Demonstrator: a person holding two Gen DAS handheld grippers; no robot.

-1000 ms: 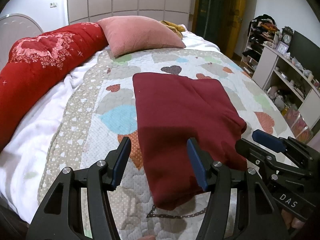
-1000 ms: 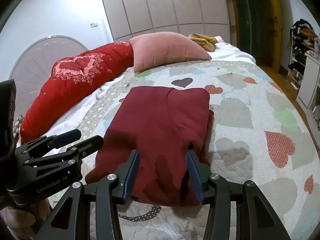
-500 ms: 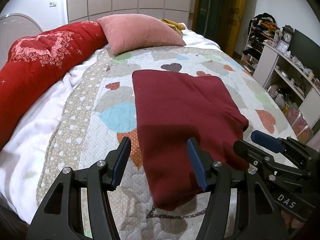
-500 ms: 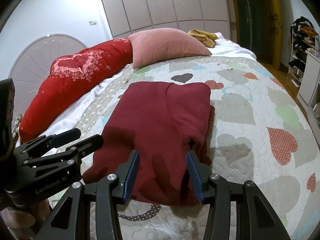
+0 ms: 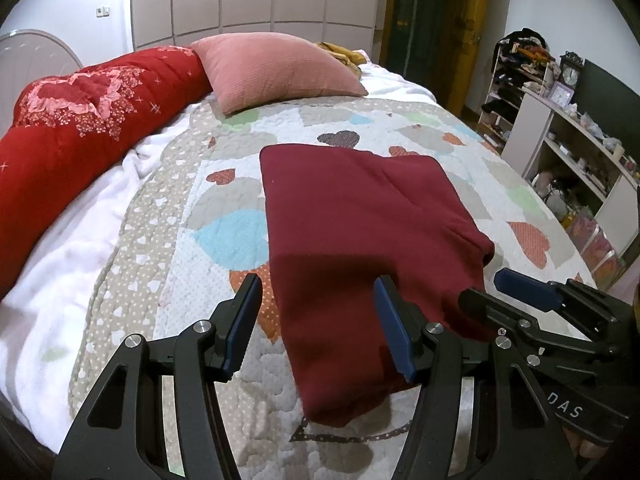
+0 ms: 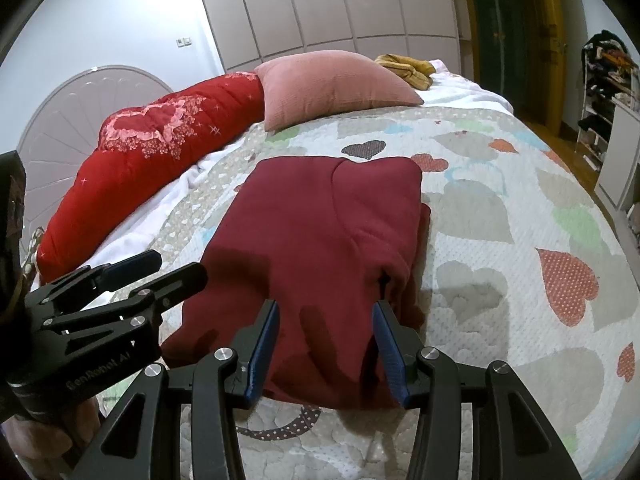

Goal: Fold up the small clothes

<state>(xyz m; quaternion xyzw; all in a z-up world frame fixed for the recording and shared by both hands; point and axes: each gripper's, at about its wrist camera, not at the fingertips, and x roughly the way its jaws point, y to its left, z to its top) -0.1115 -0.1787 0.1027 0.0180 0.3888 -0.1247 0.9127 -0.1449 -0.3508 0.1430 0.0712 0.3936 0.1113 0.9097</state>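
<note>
Now both claws hang apart, empty: left claw [image 5: 316, 328] over maroon garment [image 5: 360, 220] near-left corner, right claw [image 6: 326, 344] near-right. Pinch both near corners evenly, fold away on bed [image 6: 520, 240].

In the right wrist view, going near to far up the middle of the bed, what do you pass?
Right tool with open jaws → folded maroon garment → dark heart patch on the quilt → pink pillow → pale wardrobe doors.
</note>
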